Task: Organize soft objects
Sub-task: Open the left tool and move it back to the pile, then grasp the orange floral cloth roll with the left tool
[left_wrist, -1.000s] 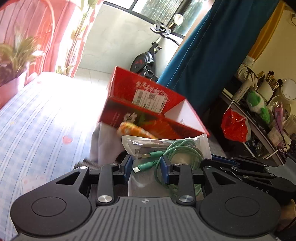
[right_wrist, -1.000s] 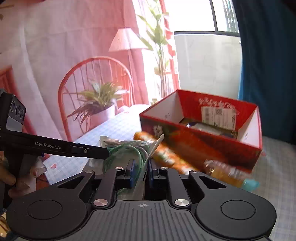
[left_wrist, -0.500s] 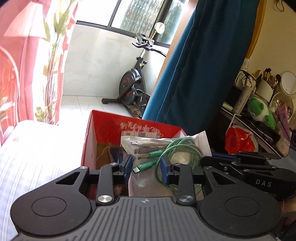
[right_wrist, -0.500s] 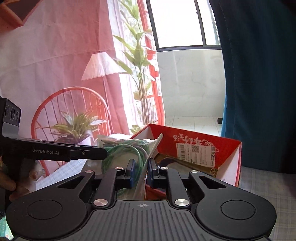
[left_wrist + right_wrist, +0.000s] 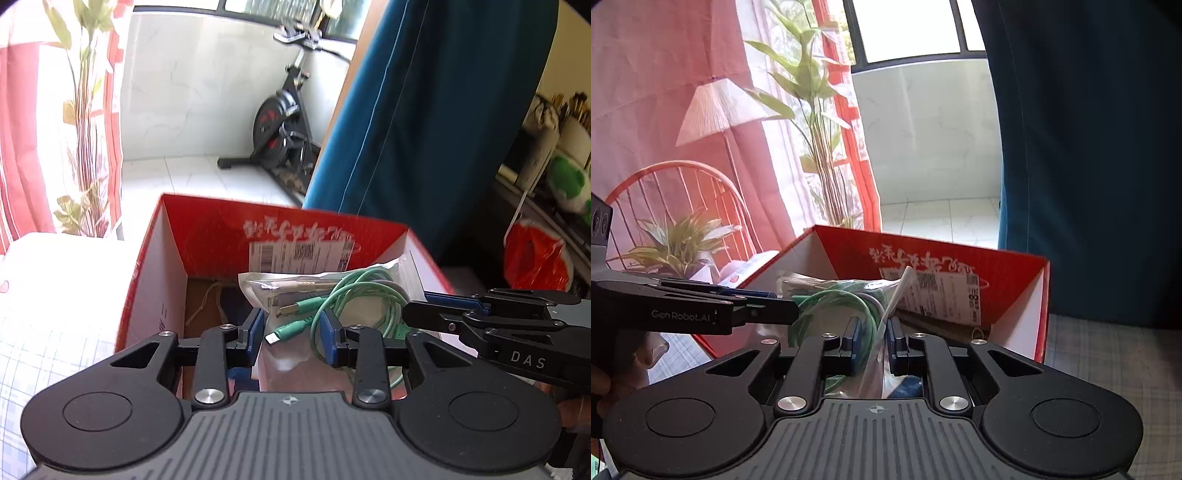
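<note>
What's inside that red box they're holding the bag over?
Through the red box's open top: a brown floor, a thin pale cord and something dark. The clear bag of green cables, pinched by the left gripper and right gripper, covers the rest.

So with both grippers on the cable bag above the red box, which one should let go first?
Probably right. The left gripper clamps the cable bag across its body; the right gripper only pinches an edge, over the red box.

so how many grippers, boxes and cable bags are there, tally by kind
grippers: 2 (left gripper, right gripper)
red cardboard box: 1
clear bag of green cables: 1
total: 4
</note>
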Available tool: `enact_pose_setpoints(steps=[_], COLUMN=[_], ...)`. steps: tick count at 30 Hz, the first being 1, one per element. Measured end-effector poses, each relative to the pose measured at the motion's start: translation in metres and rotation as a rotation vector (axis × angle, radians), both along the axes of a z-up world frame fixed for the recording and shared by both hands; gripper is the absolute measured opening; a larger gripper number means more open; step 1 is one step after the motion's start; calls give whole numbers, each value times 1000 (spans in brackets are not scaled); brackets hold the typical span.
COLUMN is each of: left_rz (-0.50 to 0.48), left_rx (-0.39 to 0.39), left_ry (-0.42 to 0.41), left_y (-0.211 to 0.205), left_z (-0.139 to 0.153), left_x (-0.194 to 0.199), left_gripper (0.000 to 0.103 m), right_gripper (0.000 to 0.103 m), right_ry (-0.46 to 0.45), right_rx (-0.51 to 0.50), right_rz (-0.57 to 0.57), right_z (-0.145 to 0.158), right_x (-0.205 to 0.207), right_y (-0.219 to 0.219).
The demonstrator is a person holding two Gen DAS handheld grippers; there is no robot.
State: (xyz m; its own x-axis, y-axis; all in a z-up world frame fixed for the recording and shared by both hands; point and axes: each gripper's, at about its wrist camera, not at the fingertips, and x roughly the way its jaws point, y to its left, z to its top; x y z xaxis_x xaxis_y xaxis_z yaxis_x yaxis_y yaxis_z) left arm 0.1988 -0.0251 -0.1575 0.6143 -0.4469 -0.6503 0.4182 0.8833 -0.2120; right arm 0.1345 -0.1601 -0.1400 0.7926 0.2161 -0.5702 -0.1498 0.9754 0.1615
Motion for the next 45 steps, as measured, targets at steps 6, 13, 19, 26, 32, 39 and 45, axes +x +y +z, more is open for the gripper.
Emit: enact_pose_setpoints(steps=[6, 13, 19, 26, 32, 39, 45], left_rz=[10, 11, 64, 110, 138, 170, 169], left_rx=[85, 127, 139, 171, 166, 98, 23], left_ry=[74, 60, 39, 34, 19, 107, 177], left_y=[-9, -19, -13, 9, 44, 70, 70], left_z=[-7, 5, 18, 19, 17, -10, -38], left_x=[8, 1, -23, -54, -84, -86, -80], left_gripper=[44, 54, 54, 54, 64, 66, 66], right_gripper=[26, 26, 26, 25, 25, 25, 22], right_ry=[112, 101, 74, 55, 26, 79, 154], right_rx=[38, 116, 103, 131, 119, 143, 127], right_rz=[-20, 56, 108, 96, 29, -10, -41], right_z=[-29, -24, -14, -9, -7, -15, -33], right_x=[11, 3, -14, -54, -101, -130, -138], right_y=[-17, -28, -24, -11, 3, 29, 52])
